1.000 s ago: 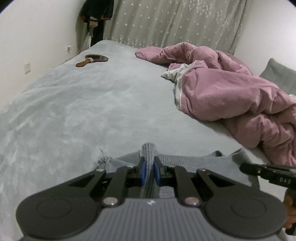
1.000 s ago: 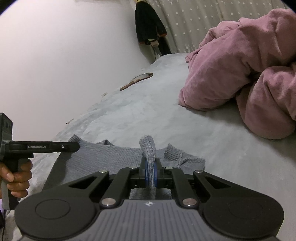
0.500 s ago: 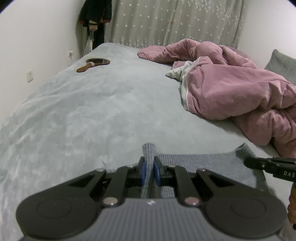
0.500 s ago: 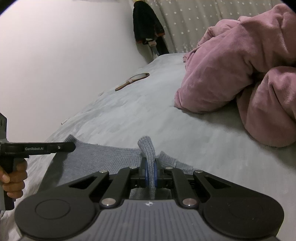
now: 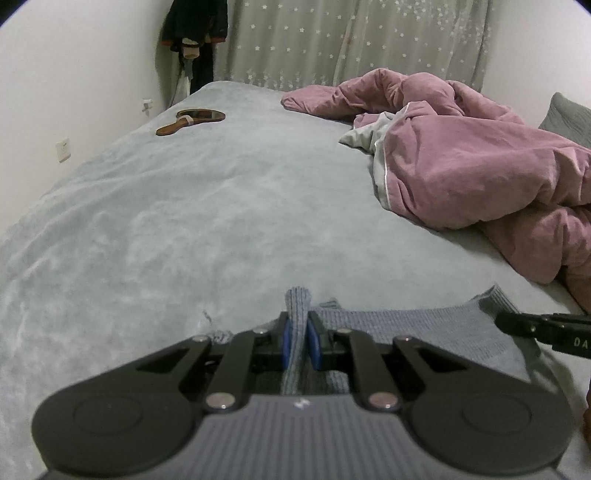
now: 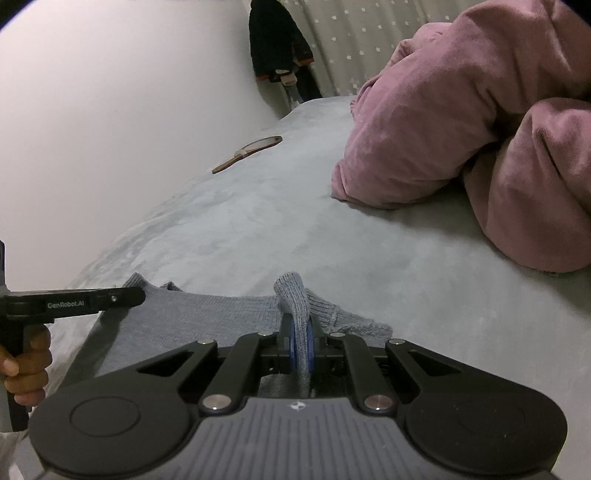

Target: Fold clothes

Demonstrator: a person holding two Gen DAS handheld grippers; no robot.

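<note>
A grey knit sweater (image 5: 413, 325) lies stretched across the near edge of the grey bed (image 5: 207, 206). My left gripper (image 5: 298, 332) is shut on a pinched fold of its left part, the knit sticking up between the blue pads. In the right wrist view the same sweater (image 6: 207, 314) spreads to the left, and my right gripper (image 6: 300, 332) is shut on a fold of its right part. Each gripper shows in the other's view: the right one (image 5: 543, 326) at the right edge, the left one (image 6: 74, 301) at the left edge with a hand around its handle.
A crumpled pink duvet (image 5: 480, 166) fills the right side of the bed. A wooden hand mirror (image 5: 192, 120) lies far back on the left near the wall. Dark clothes (image 5: 195, 29) hang in the corner beside a starred curtain (image 5: 354, 40). A grey pillow (image 5: 569, 114) sits far right.
Both grippers have drawn back and sunk a little with the sweater in them. Less of the sweater shows beyond the fingers, and its far edge lies flatter on the bed.
</note>
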